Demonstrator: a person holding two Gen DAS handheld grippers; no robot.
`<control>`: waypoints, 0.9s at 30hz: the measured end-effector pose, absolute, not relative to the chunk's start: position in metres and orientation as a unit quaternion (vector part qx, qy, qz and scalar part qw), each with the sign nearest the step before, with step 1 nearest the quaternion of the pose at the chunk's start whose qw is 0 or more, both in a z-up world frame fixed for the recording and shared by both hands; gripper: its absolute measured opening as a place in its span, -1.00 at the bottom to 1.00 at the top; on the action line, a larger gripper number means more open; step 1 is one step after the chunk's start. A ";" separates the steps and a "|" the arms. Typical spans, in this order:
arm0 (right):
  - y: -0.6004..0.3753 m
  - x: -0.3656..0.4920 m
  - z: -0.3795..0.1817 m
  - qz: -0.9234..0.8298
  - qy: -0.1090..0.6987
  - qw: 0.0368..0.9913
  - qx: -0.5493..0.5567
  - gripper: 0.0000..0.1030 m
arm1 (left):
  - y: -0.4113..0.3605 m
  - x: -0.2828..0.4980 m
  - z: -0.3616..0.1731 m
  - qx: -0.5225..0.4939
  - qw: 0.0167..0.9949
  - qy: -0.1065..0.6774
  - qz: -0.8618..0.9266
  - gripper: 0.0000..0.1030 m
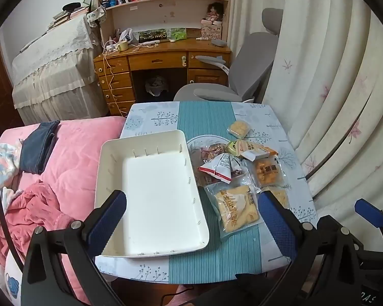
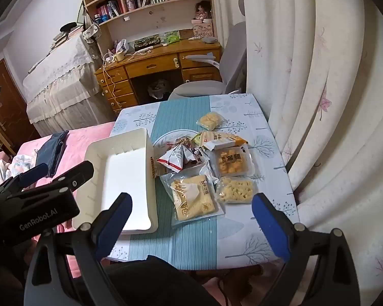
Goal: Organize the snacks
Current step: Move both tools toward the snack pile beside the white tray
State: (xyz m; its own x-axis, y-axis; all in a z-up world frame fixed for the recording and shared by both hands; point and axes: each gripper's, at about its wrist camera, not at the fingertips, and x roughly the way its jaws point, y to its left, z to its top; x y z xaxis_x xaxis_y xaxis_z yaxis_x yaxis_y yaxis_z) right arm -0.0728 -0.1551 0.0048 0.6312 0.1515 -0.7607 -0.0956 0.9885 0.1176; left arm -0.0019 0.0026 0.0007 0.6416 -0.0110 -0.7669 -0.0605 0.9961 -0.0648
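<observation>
An empty white tray (image 1: 150, 142) sits on the left of the small table; it also shows in the right wrist view (image 2: 99, 150). Several wrapped snacks lie to its right: a bread pack (image 1: 235, 209) (image 2: 194, 199), a red-and-white triangular bag (image 1: 220, 168) (image 2: 176, 160), a yellow pastry pack (image 1: 266, 172) (image 2: 232, 164), another pastry pack (image 2: 237, 190), and a small pack at the far side (image 1: 238, 128) (image 2: 210, 120). Some rest on a plate (image 1: 204, 139) (image 2: 166, 136). My left gripper (image 1: 191, 219) is open above the tray's near end. My right gripper (image 2: 191, 219) is open above the table's near edge.
The table (image 1: 212, 262) has a teal and tree-print cloth. A pink-covered bed (image 1: 71, 153) lies left of it, curtains (image 1: 332, 89) hang at the right. A grey chair (image 1: 242, 76) and wooden desk (image 1: 160, 58) stand beyond the table.
</observation>
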 end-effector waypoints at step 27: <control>-0.128 -0.068 -0.010 0.048 0.421 0.904 0.052 0.86 | 0.023 0.032 -0.018 0.005 0.890 0.456 -0.034 0.99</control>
State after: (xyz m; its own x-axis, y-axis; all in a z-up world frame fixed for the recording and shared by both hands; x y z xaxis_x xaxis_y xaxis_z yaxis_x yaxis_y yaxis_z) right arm -0.0678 -0.1278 -0.0103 0.6416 0.1309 -0.7557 -0.0428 0.9899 0.1351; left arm 0.0321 0.0228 -0.0176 0.5827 -0.0556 -0.8108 0.0640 0.9977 -0.0224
